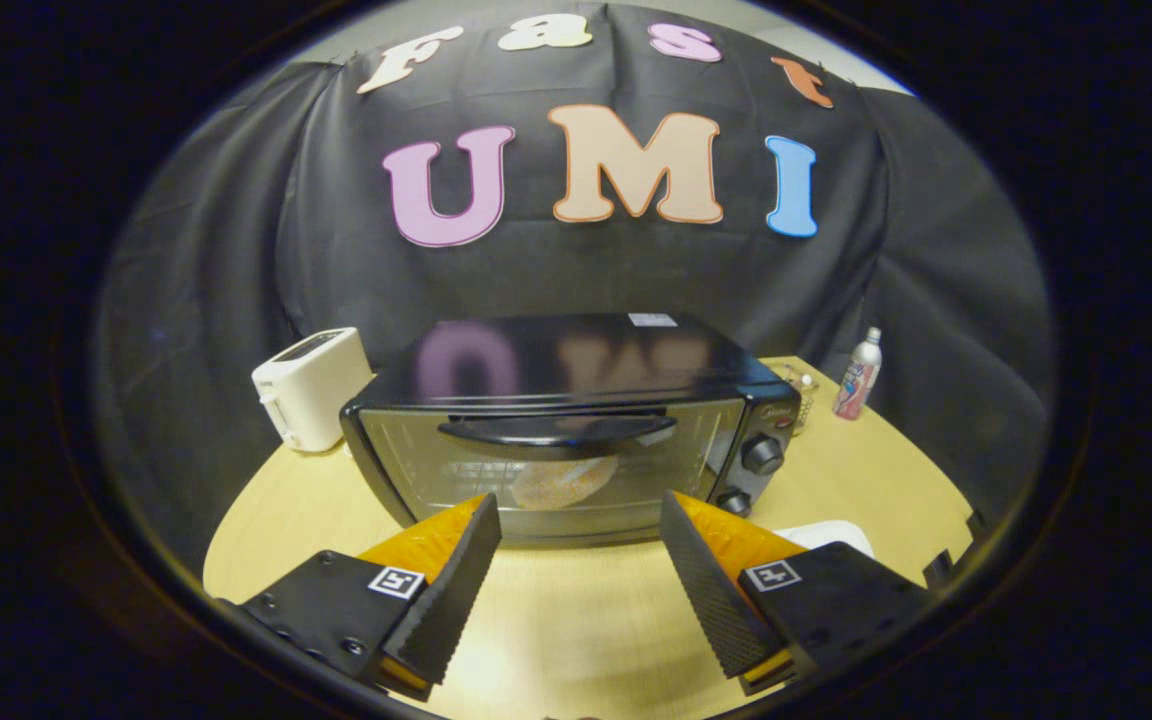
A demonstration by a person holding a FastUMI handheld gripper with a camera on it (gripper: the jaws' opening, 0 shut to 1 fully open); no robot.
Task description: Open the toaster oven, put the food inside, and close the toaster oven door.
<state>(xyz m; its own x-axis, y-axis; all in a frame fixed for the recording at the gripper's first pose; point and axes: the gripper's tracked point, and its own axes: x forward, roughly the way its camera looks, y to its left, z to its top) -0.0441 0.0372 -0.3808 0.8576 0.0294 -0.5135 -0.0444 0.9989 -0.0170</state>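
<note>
A black toaster oven stands on the round wooden table, just beyond my fingers. Its glass door is shut, with a dark curved handle along the top edge. Through the glass I see a round piece of bread-like food resting on the rack inside. Two knobs sit on the oven's right side. My gripper is open, level with the lower part of the door and a short way back from it, with nothing between the fingers.
A white slot toaster stands left of the oven. A small bottle stands at the back right, near a wire holder. Part of a white plate shows behind my right finger. The table's round edge curves close on both sides.
</note>
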